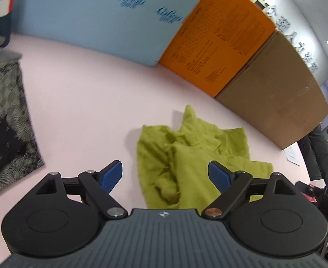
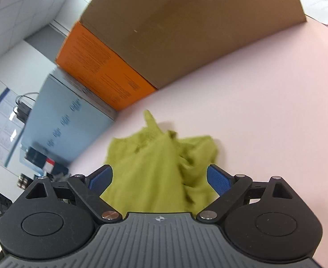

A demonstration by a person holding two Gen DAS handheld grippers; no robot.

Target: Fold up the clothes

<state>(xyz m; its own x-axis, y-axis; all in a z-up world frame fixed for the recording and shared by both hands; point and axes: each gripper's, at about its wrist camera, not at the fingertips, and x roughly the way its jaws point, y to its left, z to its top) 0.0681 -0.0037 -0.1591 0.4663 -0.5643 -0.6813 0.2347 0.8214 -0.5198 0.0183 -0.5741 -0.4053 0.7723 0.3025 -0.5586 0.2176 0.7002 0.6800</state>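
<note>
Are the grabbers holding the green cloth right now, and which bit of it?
No, nothing is held. The left gripper and right gripper are both open, and the crumpled green garment lies loose on the pink table.

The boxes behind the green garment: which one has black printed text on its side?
The orange box, standing between the light blue box, which carries blue logos, and the plain brown cardboard box.

Left gripper [image 1: 165, 175] & right gripper [image 2: 159, 178]: black linkage arms, blue pads, silver pivot screws, ribbed grey housing w/ crosshair mark
</note>
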